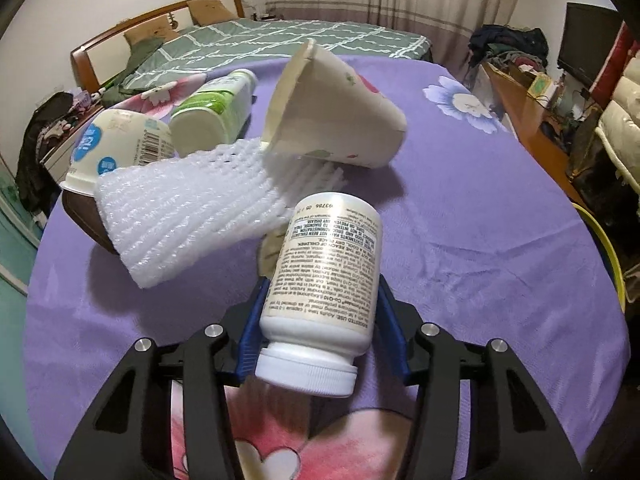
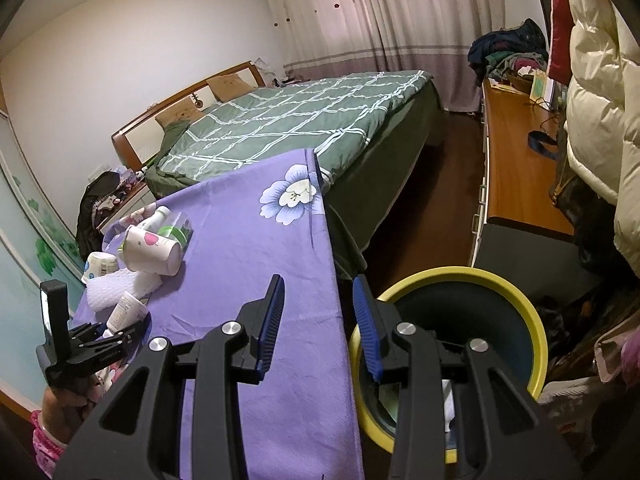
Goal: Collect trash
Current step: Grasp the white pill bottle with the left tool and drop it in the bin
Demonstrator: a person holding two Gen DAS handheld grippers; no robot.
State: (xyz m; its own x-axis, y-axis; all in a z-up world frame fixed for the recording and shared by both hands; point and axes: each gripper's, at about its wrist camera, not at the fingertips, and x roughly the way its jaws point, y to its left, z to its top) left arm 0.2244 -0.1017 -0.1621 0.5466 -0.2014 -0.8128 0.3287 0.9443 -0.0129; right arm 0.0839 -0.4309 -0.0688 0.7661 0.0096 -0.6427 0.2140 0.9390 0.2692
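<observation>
Foam net [image 1: 188,208] and paper cup [image 1: 336,112] crowd ahead; purple cloth [image 1: 500,220] rightward lies bare.

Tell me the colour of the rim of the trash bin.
Yellow; the trash bin rim shows best in the right wrist view.

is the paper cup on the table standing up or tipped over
Tipped over. The paper cup lies on its side, its open mouth facing the bottles, its rim resting on the white foam net. The right wrist view shows the same.
</observation>
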